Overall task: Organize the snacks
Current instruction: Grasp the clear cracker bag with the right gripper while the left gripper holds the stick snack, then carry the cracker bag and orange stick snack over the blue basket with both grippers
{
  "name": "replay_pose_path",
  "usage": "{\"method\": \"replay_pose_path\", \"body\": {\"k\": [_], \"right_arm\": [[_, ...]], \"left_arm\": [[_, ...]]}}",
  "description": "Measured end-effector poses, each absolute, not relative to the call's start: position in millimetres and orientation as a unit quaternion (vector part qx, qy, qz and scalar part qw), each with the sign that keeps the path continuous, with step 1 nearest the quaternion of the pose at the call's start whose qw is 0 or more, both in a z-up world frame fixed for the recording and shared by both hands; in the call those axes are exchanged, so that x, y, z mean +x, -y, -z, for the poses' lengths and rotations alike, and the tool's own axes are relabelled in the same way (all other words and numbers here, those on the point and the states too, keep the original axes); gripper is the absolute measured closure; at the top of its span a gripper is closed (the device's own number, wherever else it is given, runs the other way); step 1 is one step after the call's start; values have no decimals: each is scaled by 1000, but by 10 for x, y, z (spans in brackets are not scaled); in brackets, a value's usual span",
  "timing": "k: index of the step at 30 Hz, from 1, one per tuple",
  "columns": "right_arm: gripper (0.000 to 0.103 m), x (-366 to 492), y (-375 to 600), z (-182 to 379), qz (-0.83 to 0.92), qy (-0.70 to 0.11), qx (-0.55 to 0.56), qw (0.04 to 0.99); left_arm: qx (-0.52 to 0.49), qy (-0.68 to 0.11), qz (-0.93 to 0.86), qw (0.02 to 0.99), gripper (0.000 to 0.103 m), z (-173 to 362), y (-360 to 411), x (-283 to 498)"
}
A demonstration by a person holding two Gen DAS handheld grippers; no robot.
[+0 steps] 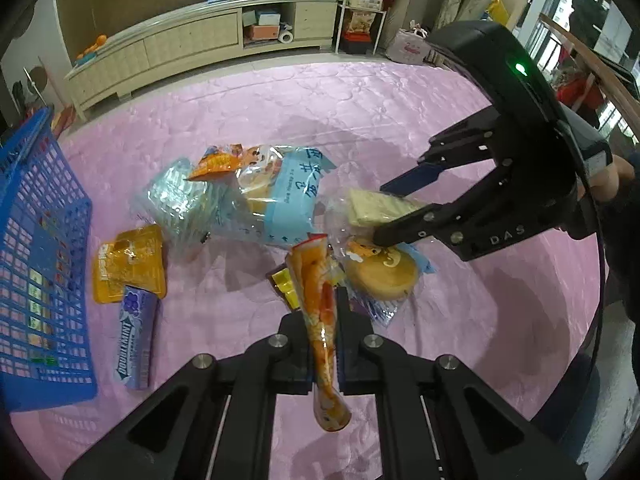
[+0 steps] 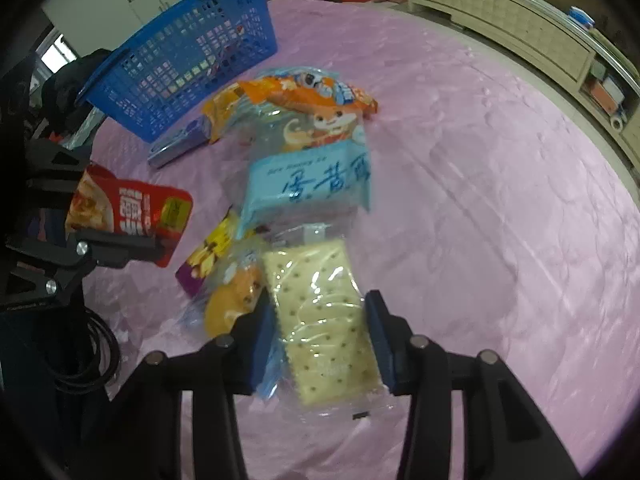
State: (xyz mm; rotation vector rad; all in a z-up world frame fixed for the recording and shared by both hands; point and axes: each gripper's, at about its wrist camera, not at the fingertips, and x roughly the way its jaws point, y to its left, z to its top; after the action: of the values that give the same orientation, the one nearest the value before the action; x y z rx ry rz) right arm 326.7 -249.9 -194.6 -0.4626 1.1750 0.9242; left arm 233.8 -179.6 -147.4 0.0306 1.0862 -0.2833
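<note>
Evidently sorting is mid-way: loose snacks lie heaped on the pink quilted bed, the blue basket waiting just beside them. Left tool, jaws pressed together, pinches an orange snack packet by its middle, tilted steeply down over the heap. Right tool, also pitched down, straddles the cracker pack; whether its pads press yet cannot be told

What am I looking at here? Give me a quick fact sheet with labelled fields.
Surface: pink quilted cover
Container: blue basket, at the edge of the snack pile
Left gripper: shut on an orange-red snack packet
Right gripper: jaws around a wrapped cracker pack; contact unclear
Loose snacks: purple gum box, small round cake
</note>
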Motion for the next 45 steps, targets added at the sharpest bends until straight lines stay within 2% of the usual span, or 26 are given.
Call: {"method": "replay_pose_path", "body": {"k": [11, 25, 34, 45], "right_arm": [[54, 2689, 2318, 1530, -339, -508, -234, 756], [54, 2048, 1855, 617, -285, -446, -238, 815], [54, 1767, 1427, 47, -277, -387, -199, 857], [54, 1887, 846, -278, -282, -345, -146, 883]], "left_arm": [[11, -487, 129, 864, 97, 1149, 1667, 2127], [-6, -419, 132, 898, 97, 511, 1094, 1661], [-9, -381, 120, 917, 97, 128, 456, 1458], [1, -360, 87, 929, 96, -307, -383, 1545]]}}
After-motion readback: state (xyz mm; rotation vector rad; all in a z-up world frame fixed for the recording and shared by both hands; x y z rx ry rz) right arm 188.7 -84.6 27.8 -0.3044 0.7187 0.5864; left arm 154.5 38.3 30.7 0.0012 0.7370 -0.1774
